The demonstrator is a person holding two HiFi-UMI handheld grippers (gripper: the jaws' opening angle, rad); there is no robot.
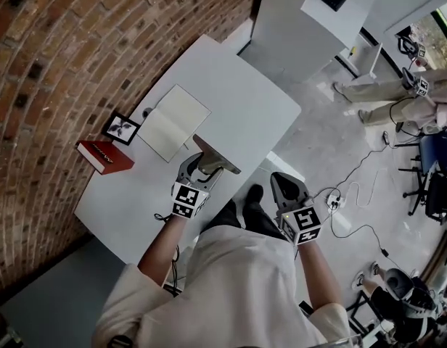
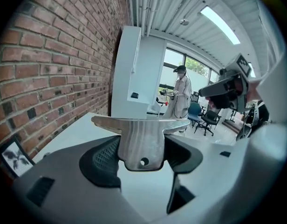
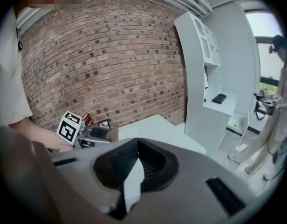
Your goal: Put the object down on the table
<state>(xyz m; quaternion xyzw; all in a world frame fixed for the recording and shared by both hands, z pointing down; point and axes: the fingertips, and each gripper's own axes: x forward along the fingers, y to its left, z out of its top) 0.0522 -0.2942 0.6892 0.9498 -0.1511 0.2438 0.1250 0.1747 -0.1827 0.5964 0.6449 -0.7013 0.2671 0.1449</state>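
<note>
Head view: L gripper [image 1: 202, 162] low centre, jaws wide apart & clamped on a flat metal T-shaped piece [image 1: 218, 156], held over the near edge of the white table [image 1: 238, 100]. Its wide crossbar leads, long axis running upper left to lower right. R gripper [image 1: 285, 188] sits right of it, off the table edge. Only this view gives the layout: open notebook [image 1: 173, 122] mid-table, picture frame [image 1: 122, 127] & red book [image 1: 105, 156] at frame left by the brick wall. L gripper view: the metal piece [image 2: 141, 134] is level, crossbar spanning left-right at the far end, stem w/ a small hole toward the camera, pads [image 2: 104, 157] pressing its sides; hole & grip show only here. R gripper view: R gripper [image 3: 136, 160] pads meet at the tips, nothing between; L gripper [image 3: 94, 134] at left.
</note>
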